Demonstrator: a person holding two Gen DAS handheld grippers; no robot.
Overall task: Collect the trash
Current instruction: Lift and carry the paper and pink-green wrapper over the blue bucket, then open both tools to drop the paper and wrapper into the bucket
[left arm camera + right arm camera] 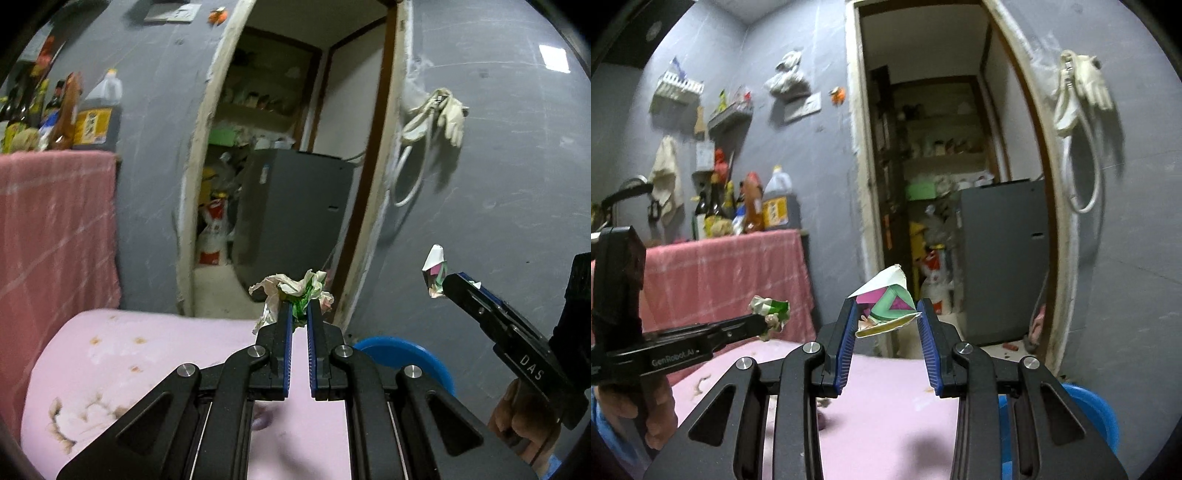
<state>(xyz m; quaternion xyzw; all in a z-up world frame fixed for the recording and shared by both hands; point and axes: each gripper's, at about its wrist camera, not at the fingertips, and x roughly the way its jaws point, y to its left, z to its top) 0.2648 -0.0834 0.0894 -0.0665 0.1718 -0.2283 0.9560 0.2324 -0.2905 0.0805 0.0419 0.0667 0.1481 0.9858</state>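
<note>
This is a lived-in home, in a kitchen or utility corner. The walls are bare grey cement. A counter draped with a pink checked cloth [731, 273] carries sauce bottles and a big jug of dark liquid [778, 205]. Small shelves [729, 114] and rags hang on the wall above it. A rough-edged doorway [945, 177] opens into a pantry with stocked shelves, bags and a grey fridge [1004, 258]. A white glove [1089, 83] and a hose hang beside the doorway. A pink stained table [886, 406] stands in front, and a blue bucket [1089, 413] is next to it.
</note>
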